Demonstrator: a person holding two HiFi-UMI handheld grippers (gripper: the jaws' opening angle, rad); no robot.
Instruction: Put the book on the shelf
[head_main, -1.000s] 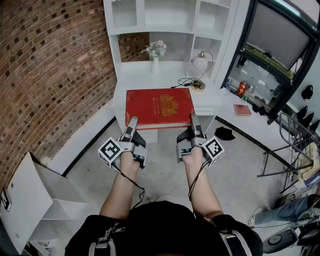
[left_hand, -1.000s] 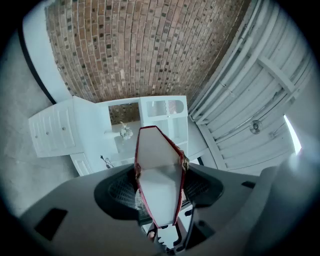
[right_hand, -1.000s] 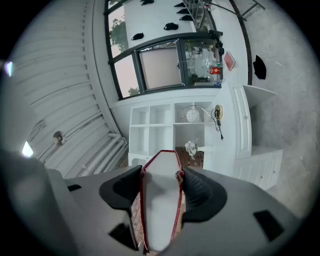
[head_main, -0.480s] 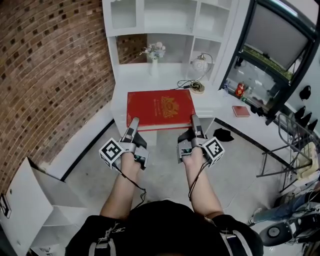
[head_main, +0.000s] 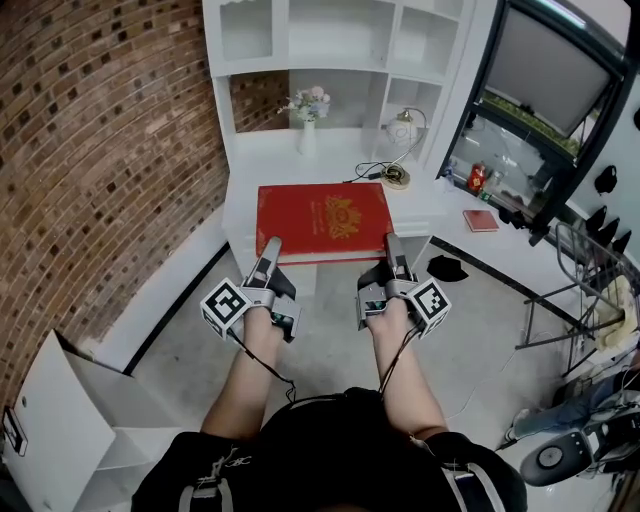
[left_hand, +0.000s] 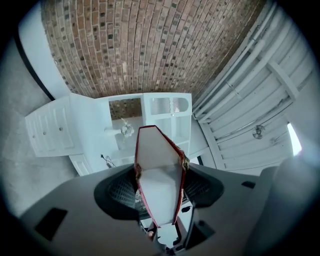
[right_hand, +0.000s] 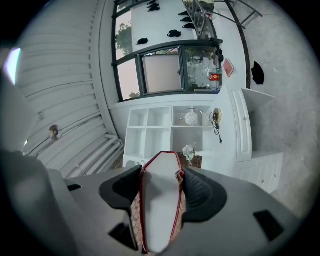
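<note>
Brickwork, red-brown (head_main: 100, 150), fills the left of the head view. It plays no part in the job.

Left gripper (head_main: 269, 245), lower centre-left: jaws clenched on the near left corner of the large red hardcover book with a gold emblem (head_main: 322, 218). Its own view shows the white page edge wedged between both pads.

The book sits centre frame, held flat and level, cover up, over the front of the white desk top (head_main: 420, 205). I cannot tell whether its far edge rests on the desk or hangs just above it.

Right gripper (head_main: 392, 243), lower centre-right: jaws likewise clamped on the near right corner, with the pages showing between the pads.

White shelf unit with open cubbies (head_main: 330, 55), top centre. A small white vase of pale flowers (head_main: 308, 130) and a round white lamp (head_main: 402, 128) stand in the lower bay.

My read: this is the carry stage, with the book gripped two-handed but not yet shelved. The next move calls for raising both grippers together, keeping them level so the book doesn't twist. Then I would feed the far edge into a bay wide enough, steering clear of the vase and lamp.
</note>
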